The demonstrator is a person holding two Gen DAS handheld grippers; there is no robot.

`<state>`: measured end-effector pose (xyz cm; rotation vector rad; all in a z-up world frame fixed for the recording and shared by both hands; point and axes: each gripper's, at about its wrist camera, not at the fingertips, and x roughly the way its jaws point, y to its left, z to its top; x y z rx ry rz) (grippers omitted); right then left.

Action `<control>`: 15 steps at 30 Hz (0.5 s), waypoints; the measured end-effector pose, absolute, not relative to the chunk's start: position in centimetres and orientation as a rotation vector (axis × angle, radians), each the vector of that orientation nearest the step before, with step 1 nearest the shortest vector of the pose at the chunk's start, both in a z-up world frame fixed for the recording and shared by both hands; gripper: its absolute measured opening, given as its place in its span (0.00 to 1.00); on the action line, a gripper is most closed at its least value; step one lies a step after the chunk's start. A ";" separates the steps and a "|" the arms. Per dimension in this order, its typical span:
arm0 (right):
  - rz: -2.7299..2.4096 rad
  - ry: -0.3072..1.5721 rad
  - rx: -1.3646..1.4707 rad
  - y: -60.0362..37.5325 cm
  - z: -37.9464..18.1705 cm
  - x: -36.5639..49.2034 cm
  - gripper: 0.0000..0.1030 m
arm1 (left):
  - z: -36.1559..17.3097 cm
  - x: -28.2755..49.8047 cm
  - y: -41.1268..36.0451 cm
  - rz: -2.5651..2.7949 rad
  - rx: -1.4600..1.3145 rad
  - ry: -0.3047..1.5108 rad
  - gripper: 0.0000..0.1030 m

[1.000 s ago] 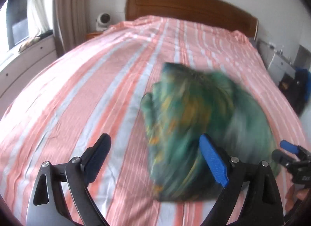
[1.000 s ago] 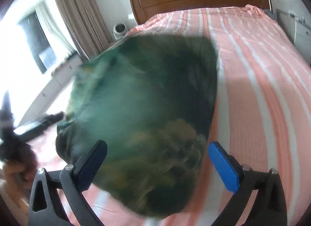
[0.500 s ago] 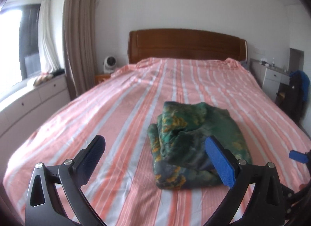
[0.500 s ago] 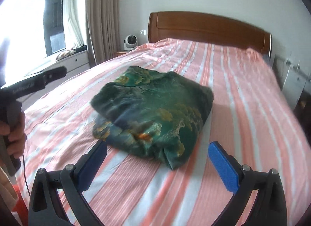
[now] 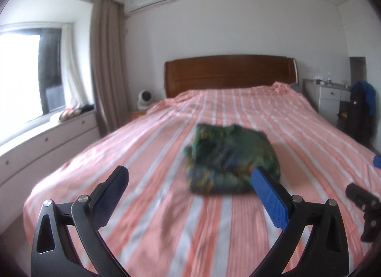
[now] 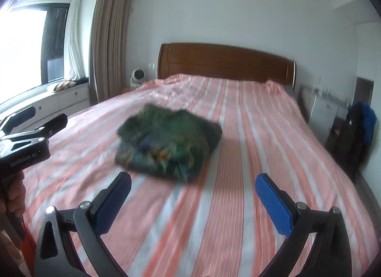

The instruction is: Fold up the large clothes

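Garment (image 5: 229, 159): green patterned cloth, folded into a compact bundle, lying mid-bed (image 5: 166, 205) on the pink-and-white striped cover, nearer the foot than the headboard (image 5: 229, 73). Both views blurred; number of layers cannot be read.

Left gripper (image 5: 190, 193): jaws spread wide, nothing between the blue pads, held above the cover short of the bundle's near edge. Right gripper (image 6: 193, 202): likewise released and empty, apart from the cloth. Neither touches the garment.

Judgement: the wide-open, stood-off pose fits a fold taken as complete, with the bundle left on the flat, broad bed because it supports the cloth evenly. The stack looks loose at its near edge, so it may slump if nudged.

Containers: none hold any task item. White drawer units run under the window (image 6: 26, 46); all drawers closed, contents not visible. A pillow lies on the sill. A small white fan (image 6: 138, 77) stands beside the headboard.
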<state>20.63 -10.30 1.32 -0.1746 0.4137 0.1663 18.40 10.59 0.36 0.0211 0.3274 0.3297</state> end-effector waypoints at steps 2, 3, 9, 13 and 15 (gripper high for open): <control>0.128 0.388 -0.151 -10.9 0.2 17.8 1.00 | -1.1 16.6 10.0 0.307 0.010 0.378 1.00; 0.104 0.378 -0.140 -11.2 -0.4 16.4 1.00 | -2.0 16.0 9.9 0.300 -0.003 0.432 1.00; 0.183 0.502 -0.115 -11.7 -4.2 11.4 1.00 | -4.8 14.3 9.0 0.230 -0.030 0.641 1.00; 0.192 0.564 -0.112 -11.8 -4.3 11.7 1.00 | -3.9 14.2 9.0 0.270 -0.019 0.657 1.00; 0.190 0.573 -0.087 -12.0 -4.0 11.9 1.00 | -3.2 14.1 8.7 0.306 0.025 0.655 1.00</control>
